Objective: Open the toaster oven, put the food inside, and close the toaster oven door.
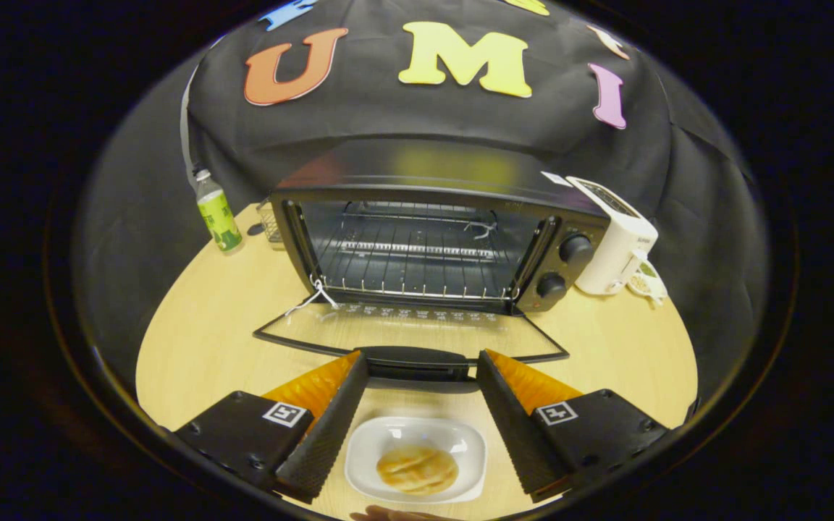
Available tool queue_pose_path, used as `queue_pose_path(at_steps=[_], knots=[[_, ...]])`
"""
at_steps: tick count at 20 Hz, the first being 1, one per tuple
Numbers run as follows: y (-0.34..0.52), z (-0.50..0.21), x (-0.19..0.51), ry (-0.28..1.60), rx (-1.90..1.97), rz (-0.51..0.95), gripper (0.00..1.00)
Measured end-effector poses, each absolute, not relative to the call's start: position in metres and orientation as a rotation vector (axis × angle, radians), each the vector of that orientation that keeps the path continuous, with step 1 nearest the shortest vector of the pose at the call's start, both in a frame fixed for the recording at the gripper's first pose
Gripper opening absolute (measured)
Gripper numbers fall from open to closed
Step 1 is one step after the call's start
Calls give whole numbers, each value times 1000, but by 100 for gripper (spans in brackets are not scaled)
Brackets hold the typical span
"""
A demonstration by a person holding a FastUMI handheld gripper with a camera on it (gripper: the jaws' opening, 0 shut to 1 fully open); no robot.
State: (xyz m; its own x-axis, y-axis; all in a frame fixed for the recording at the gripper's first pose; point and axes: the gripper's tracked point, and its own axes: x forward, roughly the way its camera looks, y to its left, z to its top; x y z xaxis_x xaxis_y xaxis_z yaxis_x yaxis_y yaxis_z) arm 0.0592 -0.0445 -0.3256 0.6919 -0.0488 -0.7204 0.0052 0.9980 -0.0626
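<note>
**Oven Open, Plate Waiting**

On a pale wooden table (200, 340) before a black cloth wall, the toaster oven (431, 246) standing wide open, glass door (410, 334) dropped flat toward the camera, handle (417, 359) at its near edge. Inside, a bare wire rack (417, 268). Left of the oven, a green-labelled bottle (216, 211); right of it, just beside the two control knobs (565, 264), a white kettle-like appliance (616, 235).

Nearer than the door handle, a white dish (460, 445) carrying a golden flatbread (417, 469), low between the fingers of the gripper (420, 369). Fingers spread wide and grasping nothing, tips level with the door handle. Dish a rounded rectangle, long axis running side to side, parallel to the oven's front; flatbread lying flat at its centre. A fingertip (388, 515) barely visible at the dish's near rim.

Door-opening step apparently done; loading apparently next. Best approach, by judgement: drop low, pinch one rim of the dish firmly, lift level to keep the flatbread from sliding, clear the handle and door, then slide the dish straight onto the rack, long side still parallel to the oven mouth.
</note>
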Motion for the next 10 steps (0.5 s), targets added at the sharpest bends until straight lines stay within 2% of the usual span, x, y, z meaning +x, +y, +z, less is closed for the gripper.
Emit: queue_pose_path(at_steps=[8,10], knots=[[-47,-387,41,1006,-7,-37,100],[-45,-384,44,988,-39,-26,100]])
